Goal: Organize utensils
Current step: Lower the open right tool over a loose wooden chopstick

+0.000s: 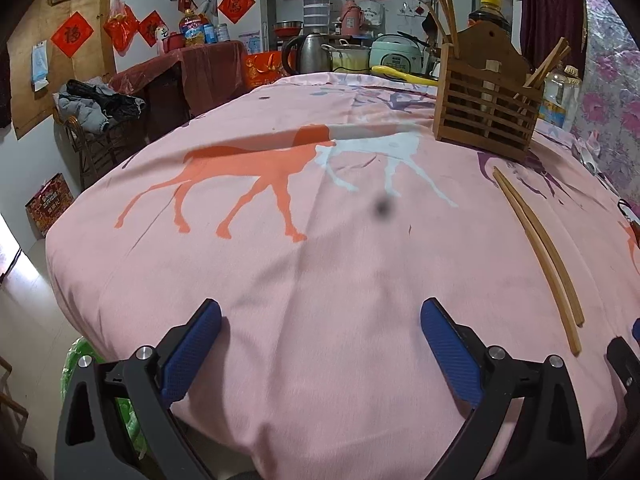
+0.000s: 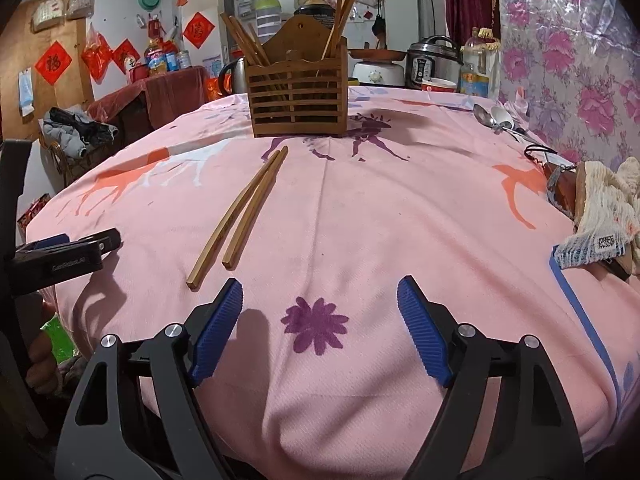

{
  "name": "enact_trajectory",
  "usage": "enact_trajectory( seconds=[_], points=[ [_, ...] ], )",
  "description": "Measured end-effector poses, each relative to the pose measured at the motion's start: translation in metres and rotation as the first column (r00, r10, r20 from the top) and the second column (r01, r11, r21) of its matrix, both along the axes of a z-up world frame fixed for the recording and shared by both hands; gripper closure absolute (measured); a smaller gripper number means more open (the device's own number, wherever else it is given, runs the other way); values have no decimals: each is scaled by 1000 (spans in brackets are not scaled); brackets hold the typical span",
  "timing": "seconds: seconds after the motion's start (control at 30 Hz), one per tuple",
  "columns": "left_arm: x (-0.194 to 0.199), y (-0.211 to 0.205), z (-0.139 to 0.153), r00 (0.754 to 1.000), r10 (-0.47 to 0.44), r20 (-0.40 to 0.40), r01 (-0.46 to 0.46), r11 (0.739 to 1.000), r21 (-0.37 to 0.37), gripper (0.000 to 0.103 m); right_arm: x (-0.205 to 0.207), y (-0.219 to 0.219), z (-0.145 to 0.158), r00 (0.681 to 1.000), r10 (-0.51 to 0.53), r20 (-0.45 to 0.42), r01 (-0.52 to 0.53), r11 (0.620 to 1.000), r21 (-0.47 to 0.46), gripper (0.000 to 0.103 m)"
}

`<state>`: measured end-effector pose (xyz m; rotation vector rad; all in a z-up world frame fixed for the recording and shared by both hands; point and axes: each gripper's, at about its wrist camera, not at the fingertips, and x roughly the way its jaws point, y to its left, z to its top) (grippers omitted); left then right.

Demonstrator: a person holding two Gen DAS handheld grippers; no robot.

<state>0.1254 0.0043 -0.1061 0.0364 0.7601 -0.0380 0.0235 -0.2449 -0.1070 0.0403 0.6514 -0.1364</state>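
Observation:
A pair of wooden chopsticks (image 2: 240,212) lies on the pink tablecloth, also in the left wrist view (image 1: 538,252) at the right. A slatted wooden utensil holder (image 2: 298,96) stands beyond them with several chopsticks upright in it; it shows in the left wrist view (image 1: 486,96) too. Two metal spoons (image 2: 498,120) lie at the far right. My right gripper (image 2: 320,300) is open and empty, just short of the chopsticks' near ends. My left gripper (image 1: 320,320) is open and empty, left of the chopsticks; it shows at the left edge of the right wrist view (image 2: 80,248).
A cloth and a brown object with keys (image 2: 600,208) lie at the table's right edge. Kettle (image 1: 304,54), pots and rice cookers (image 2: 430,60) stand behind the table. A floral wall is on the right; the table edge drops off at the left.

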Motion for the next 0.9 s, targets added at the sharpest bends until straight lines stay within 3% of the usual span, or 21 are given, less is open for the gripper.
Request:
enact_trajectory(
  seconds=[0.43,0.6,0.77,0.9],
  points=[
    [1,-3,-2,1000,9,19,-9,1000,9,4,4,16,-7,996,87,-36,-89,995,-43,25],
    [1,-3,-2,1000,9,19,-9,1000,9,4,5,10,-7,998,46,-35,-48,998,-49,23],
    [1,-3,-3,1000,10,19,-10,1000,9,4,2,-14,-4,999,-46,-18,46,999,18,26],
    [1,-3,-3,1000,10,19,-10,1000,10,4,-1,-13,0,1000,-16,12,16,999,38,28]
  ],
)
